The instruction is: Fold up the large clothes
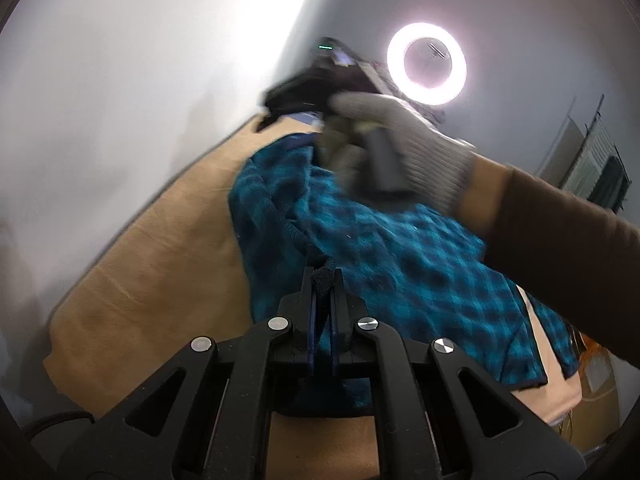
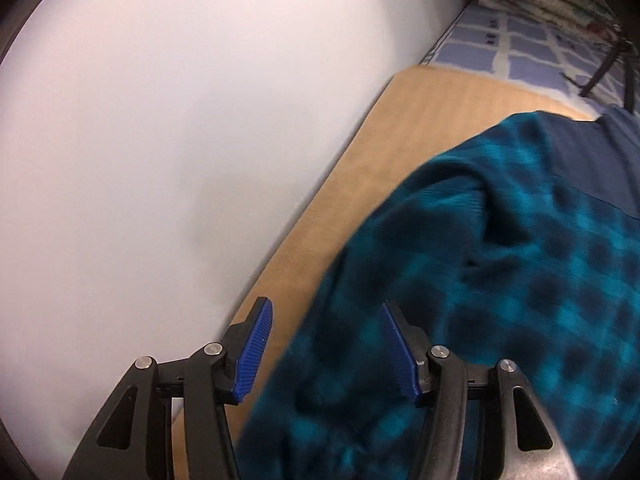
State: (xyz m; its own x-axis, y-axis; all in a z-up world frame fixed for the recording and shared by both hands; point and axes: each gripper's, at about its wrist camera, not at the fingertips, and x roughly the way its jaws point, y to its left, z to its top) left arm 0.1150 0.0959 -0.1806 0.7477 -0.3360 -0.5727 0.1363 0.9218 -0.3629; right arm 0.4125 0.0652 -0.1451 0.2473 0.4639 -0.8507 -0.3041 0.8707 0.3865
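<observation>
A teal and dark blue checked garment [image 1: 400, 248] lies rumpled on a tan table [image 1: 160, 248]. My left gripper [image 1: 323, 280] is shut on a dark hem edge of the garment, near its left side. My right gripper [image 2: 326, 320] is open, its blue pads [image 2: 256, 352] spread above the garment [image 2: 500, 300] near the table's wall edge; nothing is between them. In the left wrist view the right gripper [image 1: 280, 110], blurred, is held by a grey-gloved hand [image 1: 400, 152] above the garment's far end.
A white wall [image 2: 160, 160] runs close along the table's [image 2: 360, 168] left edge. A ring light [image 1: 426, 64] glows behind. A blue checked sheet [image 2: 520, 48] with a patterned bundle lies beyond the table's far end.
</observation>
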